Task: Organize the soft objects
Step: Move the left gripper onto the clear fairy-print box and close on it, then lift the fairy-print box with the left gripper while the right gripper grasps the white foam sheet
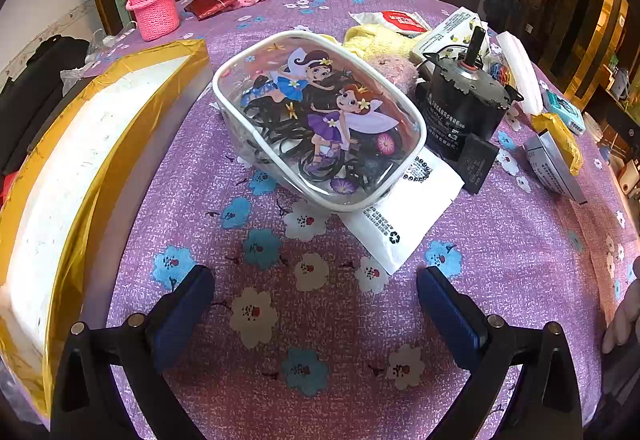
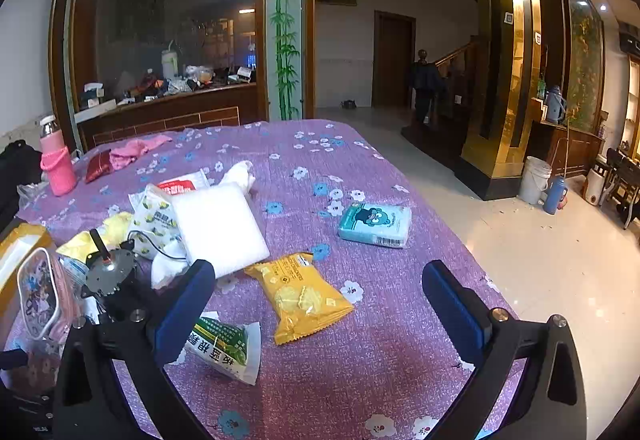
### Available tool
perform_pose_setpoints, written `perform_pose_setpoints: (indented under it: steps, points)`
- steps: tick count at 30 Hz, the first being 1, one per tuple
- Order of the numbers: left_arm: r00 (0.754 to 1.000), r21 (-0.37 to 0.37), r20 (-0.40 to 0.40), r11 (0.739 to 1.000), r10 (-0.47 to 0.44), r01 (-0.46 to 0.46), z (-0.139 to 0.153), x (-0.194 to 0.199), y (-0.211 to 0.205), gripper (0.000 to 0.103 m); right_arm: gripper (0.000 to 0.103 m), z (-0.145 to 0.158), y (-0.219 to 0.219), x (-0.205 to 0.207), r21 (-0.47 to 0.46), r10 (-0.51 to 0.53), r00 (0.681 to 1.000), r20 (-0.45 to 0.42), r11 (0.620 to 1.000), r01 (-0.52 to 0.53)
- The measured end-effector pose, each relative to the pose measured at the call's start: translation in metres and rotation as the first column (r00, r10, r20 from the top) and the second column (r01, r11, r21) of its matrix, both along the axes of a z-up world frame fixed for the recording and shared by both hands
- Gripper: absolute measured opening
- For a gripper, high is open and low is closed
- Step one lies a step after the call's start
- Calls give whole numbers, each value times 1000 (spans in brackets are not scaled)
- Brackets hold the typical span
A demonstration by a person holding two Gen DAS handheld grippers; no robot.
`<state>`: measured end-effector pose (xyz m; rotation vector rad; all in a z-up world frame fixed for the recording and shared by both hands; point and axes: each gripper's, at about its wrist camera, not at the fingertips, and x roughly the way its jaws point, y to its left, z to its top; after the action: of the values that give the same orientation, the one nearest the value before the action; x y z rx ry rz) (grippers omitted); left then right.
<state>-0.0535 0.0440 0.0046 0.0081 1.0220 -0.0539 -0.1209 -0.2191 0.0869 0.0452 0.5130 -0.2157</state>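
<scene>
Barely begun: left gripper [image 1: 316, 300] and right gripper [image 2: 318, 300] both hang with jaws apart, empty. Fairy pouch [image 1: 316, 115] at frame centre, yellow packet [image 2: 302, 296] lower centre, unsorted on the tablecloth [image 1: 320, 380].

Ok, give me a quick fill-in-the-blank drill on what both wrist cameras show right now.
1. Both the left gripper and the right gripper are ____ and hold nothing.
2. The clear fairy-print pouch holds black ____.
3. The pouch rests partly on a ____ packet.
4. The snack pack ahead of the right gripper is ____ in colour.

Missing words: open; hair ties; white; yellow
</scene>
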Motion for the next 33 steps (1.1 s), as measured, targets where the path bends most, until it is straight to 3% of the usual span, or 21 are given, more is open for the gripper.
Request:
perform_pose_setpoints:
  steps: [5,10,12,15,19,22,25,33]
  points:
    - [1000,-4,2,1000,-1,1,0,-3,-1,102,103,-1,6,2,-22,11,1000,-11,1000,-11]
    - [1000,-22,8,1000,-4,4,2,-7,1,102,103,10,2,2,16,34,999,-21,999,-33]
    - [1000,-76,12,997,-9,10,5,-8,7,101,103,17,-2,8,38,48,999,-25,998,-47]
    - [998,-219,64,976,18,-3,27,-14,25,101,103,26,-4,25,66,70,997,-20,995,-69]
    - [984,-273,157,961,85,-40,59,-9,44,101,103,25,-5,43,89,99,995,-1,991,-99]
    - [988,-308,106,948,114,-76,60,11,52,101,103,16,-15,46,142,90,996,5,986,-90]
    - [986,-315,69,941,155,-126,51,26,49,101,103,7,-29,49,188,67,998,-12,980,-64]
    - [973,-263,81,946,217,-189,40,55,27,101,103,6,-39,47,218,51,999,-4,975,-48]
